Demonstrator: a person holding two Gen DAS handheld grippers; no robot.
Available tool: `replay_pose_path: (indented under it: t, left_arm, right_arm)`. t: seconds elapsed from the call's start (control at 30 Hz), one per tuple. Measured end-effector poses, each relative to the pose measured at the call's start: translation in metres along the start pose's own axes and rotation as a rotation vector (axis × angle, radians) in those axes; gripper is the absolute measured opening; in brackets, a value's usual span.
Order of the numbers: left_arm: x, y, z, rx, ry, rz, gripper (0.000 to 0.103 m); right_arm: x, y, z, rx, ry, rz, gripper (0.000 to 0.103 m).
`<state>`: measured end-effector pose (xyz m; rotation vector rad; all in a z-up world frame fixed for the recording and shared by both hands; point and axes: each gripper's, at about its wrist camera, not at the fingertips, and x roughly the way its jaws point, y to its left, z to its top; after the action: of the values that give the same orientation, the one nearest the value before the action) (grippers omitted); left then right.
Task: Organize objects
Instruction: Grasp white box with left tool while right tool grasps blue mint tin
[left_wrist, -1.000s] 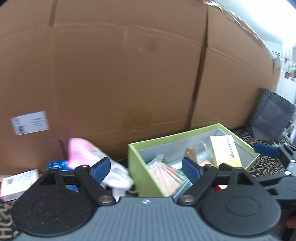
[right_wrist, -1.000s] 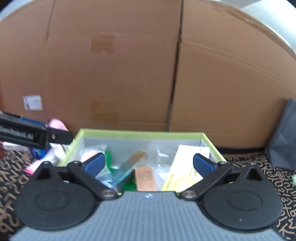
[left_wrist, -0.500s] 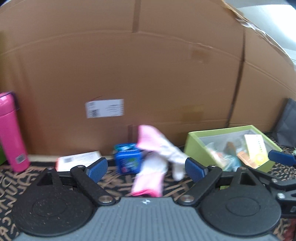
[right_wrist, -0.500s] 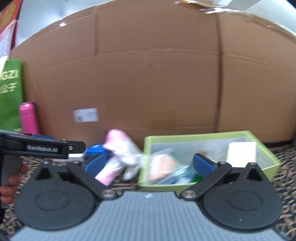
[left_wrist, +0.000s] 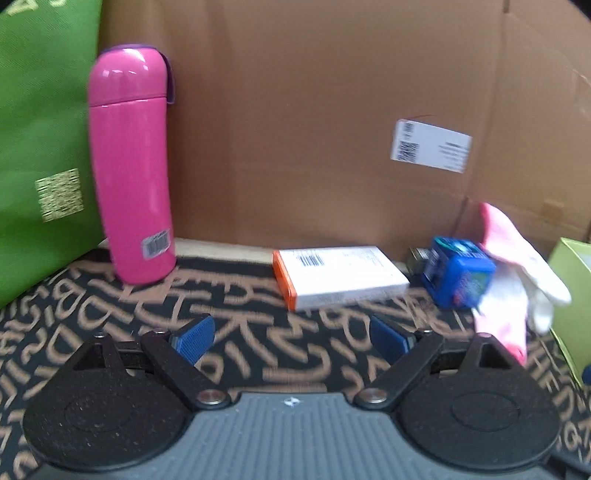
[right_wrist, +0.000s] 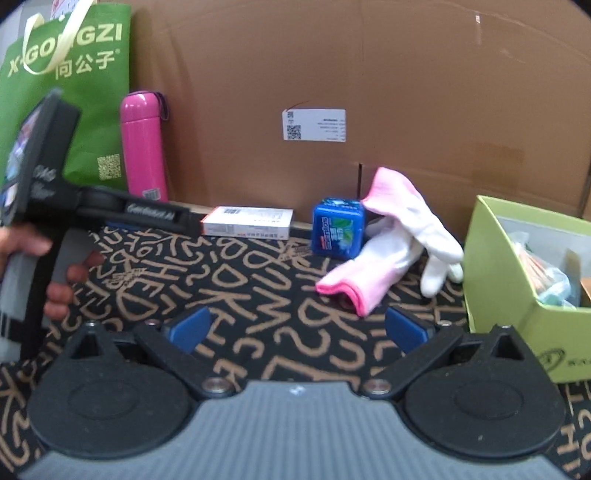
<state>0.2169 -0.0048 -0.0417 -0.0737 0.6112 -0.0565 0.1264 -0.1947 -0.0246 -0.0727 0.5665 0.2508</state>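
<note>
Left wrist view: left gripper (left_wrist: 291, 336) w/ fingers spread, nothing held, over patterned mat (left_wrist: 258, 306). Pink bottle (left_wrist: 131, 166) upright at left by green bag (left_wrist: 40, 129); white box (left_wrist: 340, 275) flat at centre; blue box (left_wrist: 460, 275) touching pink-white gloves (left_wrist: 513, 269).

Right wrist view: right gripper (right_wrist: 295, 328) fingers apart, empty. Gloves lie between blue box and green open box (right_wrist: 517, 295), which holds packets. Person's hand (right_wrist: 55, 266) grips left gripper's handle.
</note>
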Motion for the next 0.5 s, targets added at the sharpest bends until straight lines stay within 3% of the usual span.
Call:
replay_pose_path:
  t: [0.2, 0.5]
  left_arm:
    - [0.042, -0.013, 0.021, -0.013, 0.026, -0.036, 0.094]
    - [0.092, -0.045, 0.038, 0.033, 0.074, -0.030, 0.097]
  right_arm:
    - [0.044, -0.006, 0.022, 0.005, -0.005, -0.051, 0.101]
    - [0.094, -0.013, 0.042, -0.054, -0.017, -0.091, 0.101]
